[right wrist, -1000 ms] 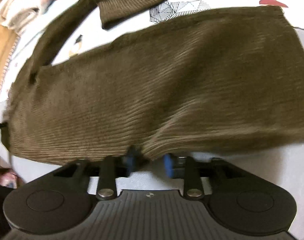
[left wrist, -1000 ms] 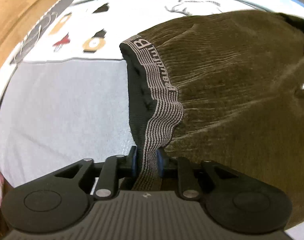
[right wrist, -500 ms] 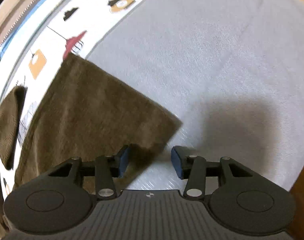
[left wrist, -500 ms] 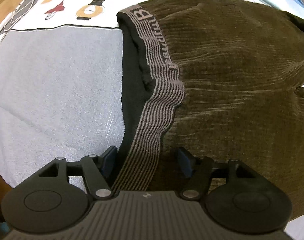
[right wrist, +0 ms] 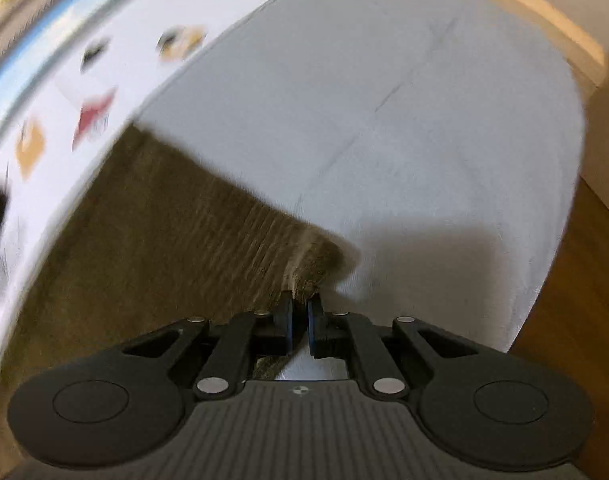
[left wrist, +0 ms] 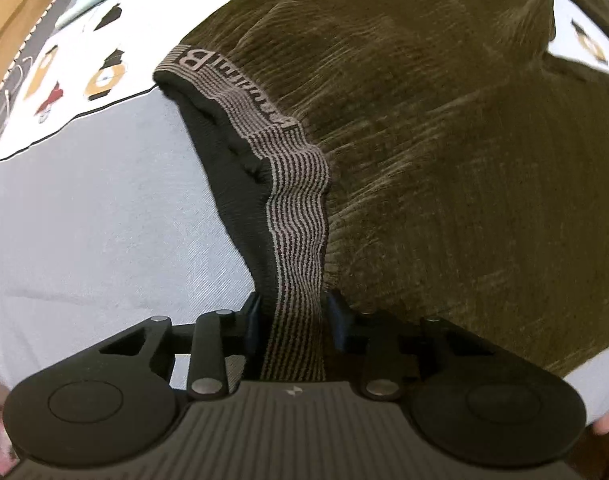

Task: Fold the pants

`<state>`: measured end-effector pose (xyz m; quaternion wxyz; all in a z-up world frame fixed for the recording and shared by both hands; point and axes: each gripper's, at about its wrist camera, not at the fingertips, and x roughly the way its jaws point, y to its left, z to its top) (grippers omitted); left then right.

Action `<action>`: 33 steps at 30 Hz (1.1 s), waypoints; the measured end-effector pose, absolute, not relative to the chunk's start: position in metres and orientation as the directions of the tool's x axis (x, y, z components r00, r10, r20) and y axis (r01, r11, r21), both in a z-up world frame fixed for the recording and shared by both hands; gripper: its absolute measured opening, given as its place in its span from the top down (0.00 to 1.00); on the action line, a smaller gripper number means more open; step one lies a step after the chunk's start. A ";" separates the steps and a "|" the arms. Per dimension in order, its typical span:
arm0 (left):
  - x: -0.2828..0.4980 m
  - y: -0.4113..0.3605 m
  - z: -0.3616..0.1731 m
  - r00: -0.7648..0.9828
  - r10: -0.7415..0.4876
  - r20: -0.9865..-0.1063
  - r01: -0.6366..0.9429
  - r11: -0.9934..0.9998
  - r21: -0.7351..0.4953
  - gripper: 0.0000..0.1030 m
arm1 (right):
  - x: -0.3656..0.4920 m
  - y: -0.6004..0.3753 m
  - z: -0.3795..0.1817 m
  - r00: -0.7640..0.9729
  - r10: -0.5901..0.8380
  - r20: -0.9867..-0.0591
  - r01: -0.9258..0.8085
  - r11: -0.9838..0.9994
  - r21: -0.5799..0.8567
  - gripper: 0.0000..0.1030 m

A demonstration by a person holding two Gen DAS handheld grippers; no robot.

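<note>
The left claw (left wrist: 292, 326) points steeply down at the striped waistband (left wrist: 300, 216) of the olive corduroy pants (left wrist: 444, 152). Its jaws have just been closing and now stand at a narrow-to-middling gap with the band running between them; the blue pads (left wrist: 253, 322) sit right at the band's edges, though whether they truly press on it is hard to tell from here. The band carries pale lettering, and the dark lining shows just beside it where the waist gapes.

The right claw (right wrist: 299, 322) has snapped its jaws nearly together, and a corner of the pants leg hem (right wrist: 308, 264) is pinched between the pads, the cloth puckered into a small ridge right at the tips. From there the brown leg runs away to the left in the right wrist view, blurred with motion.

The pants lie spread over a bed, on a pale grey sheet (right wrist: 404, 120), with a white printed cover (left wrist: 76, 80) bearing small orange, red and black figures further back. A wooden floor (right wrist: 576, 280) shows beyond the bed's edge on the right. A fingertip (left wrist: 608, 424) peeks in at the lower right corner of the left wrist view.
</note>
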<state>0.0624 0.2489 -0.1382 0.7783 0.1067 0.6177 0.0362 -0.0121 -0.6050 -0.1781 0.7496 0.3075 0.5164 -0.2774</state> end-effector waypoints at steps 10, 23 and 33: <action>0.057 0.250 -0.127 0.184 0.249 -0.951 0.044 0.964 0.261 0.52 | -0.014 -0.594 -0.187 0.244 -0.082 -0.966 0.667 0.738 0.106 0.92; 0.095 0.205 -0.056 0.507 0.327 -0.798 -0.138 0.944 0.299 0.21 | -0.007 -0.563 -0.126 0.272 -0.410 -0.871 0.649 0.746 -0.149 0.72; 0.143 0.133 -0.043 0.648 0.180 -0.740 -0.053 0.980 0.192 0.20 | -0.017 -0.588 -0.102 0.462 -0.401 -0.791 0.803 0.568 0.181 0.64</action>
